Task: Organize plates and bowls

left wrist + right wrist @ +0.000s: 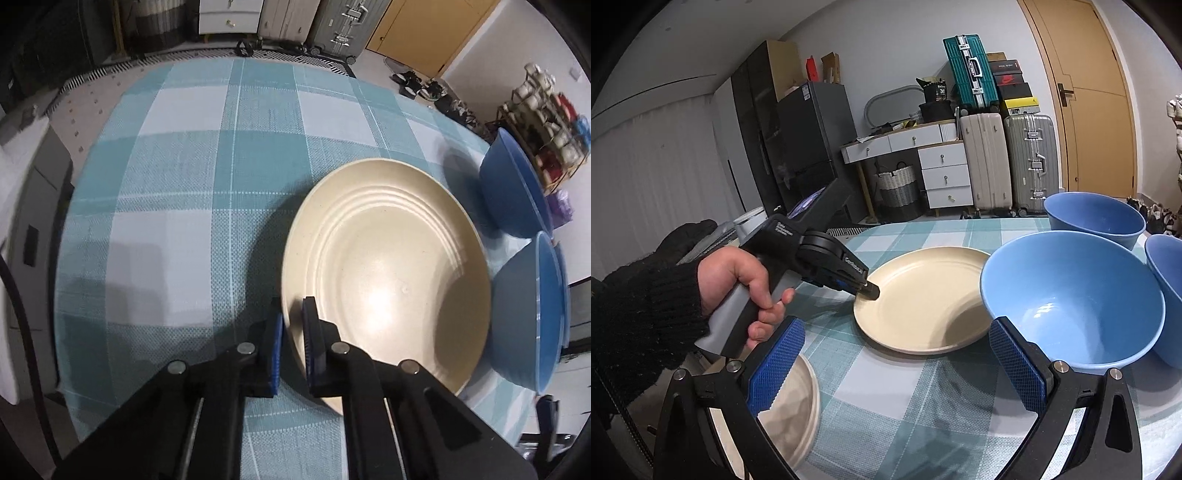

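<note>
Left gripper [291, 332]: clamped on cream plate [388, 273] rim | Right gripper [897, 365]: jaws wide apart, holding nothing | Surface: checked tablecloth [177, 177] | Adjacent: blue bowl [1071, 299]

We see the left claw [291, 345] nearly closed — its blue pads [276, 347] pinch a thin rim between them. The left hand [738, 284], bare below a black knit sleeve, wraps the grey grip and angles the claw downward. The right claw [897, 365] stands wide apart (nothing sits between its blue pads [775, 365]).
</note>
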A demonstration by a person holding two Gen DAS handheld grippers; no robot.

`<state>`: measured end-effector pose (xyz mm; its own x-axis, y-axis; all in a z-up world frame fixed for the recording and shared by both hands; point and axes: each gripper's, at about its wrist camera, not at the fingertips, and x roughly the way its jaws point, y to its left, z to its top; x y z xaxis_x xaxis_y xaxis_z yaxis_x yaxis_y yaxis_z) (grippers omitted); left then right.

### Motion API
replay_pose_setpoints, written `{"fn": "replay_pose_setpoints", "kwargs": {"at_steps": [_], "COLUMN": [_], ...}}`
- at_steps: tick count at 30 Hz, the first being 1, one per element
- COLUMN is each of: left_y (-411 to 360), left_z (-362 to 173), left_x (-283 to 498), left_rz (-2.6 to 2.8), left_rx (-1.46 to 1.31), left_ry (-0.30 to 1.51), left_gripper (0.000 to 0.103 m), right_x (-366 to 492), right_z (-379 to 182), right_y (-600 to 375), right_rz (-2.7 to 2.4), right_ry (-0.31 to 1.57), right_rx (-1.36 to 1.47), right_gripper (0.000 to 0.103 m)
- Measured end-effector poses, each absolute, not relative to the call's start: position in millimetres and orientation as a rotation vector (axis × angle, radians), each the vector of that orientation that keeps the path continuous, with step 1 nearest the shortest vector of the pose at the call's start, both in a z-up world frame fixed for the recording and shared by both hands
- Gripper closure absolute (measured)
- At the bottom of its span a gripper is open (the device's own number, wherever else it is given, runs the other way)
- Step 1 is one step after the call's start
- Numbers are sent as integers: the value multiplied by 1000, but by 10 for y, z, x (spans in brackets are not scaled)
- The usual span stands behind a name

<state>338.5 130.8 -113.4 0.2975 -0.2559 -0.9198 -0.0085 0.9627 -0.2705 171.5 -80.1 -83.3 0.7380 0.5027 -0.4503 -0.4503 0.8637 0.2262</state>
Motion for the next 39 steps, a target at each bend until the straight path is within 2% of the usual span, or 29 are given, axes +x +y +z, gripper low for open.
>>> {"fn": "replay_pose_setpoints", "kwargs": {"at_steps": [16, 21, 39], "left_y": [1703, 2004, 2546], "left_z": [-1099, -1078, -1087], "left_x": [3223, 3081, 2569], "left_rz": [-62, -5, 66], "left_rx": [-148, -175, -248], "left_ry": [1242, 1215, 1229], "left_gripper": [95, 98, 97], "right_x": [1753, 1818, 2088], "right_z": [-491, -328, 93], "right_y": [-672, -579, 110], "right_rz": [528, 551, 583], "right_ry": [541, 546, 576], "right_rx": [53, 45, -68], "right_gripper": [1, 1, 1]}}
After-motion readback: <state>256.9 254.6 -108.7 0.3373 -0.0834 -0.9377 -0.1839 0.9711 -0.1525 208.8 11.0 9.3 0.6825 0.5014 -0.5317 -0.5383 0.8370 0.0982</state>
